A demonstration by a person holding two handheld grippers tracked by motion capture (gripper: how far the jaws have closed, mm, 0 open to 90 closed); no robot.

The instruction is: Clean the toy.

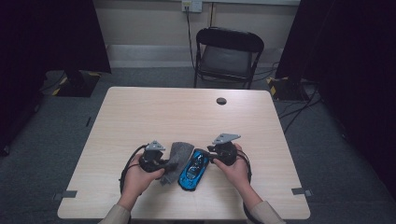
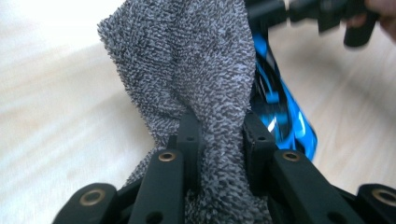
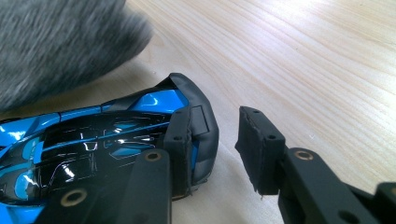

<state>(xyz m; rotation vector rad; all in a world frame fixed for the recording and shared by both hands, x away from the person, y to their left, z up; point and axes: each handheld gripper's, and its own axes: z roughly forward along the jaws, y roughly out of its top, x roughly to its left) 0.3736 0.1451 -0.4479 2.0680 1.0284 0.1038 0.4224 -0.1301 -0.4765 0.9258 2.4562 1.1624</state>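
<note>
A grey terry cloth hangs near the table's front middle, with my left gripper shut on it. In the left gripper view the cloth is bunched between the jaws of that gripper and fans out above them. A blue and black toy car lies just right of the cloth, partly behind it. My right gripper is at the car's far end. In the right gripper view this gripper is open: one jaw rests against the car, and the other stands apart from it.
The pale wooden table has a round cable hole near its far edge. A black folding chair stands behind the table. Cables lie on the grey floor at the right, and dark curtains flank both sides.
</note>
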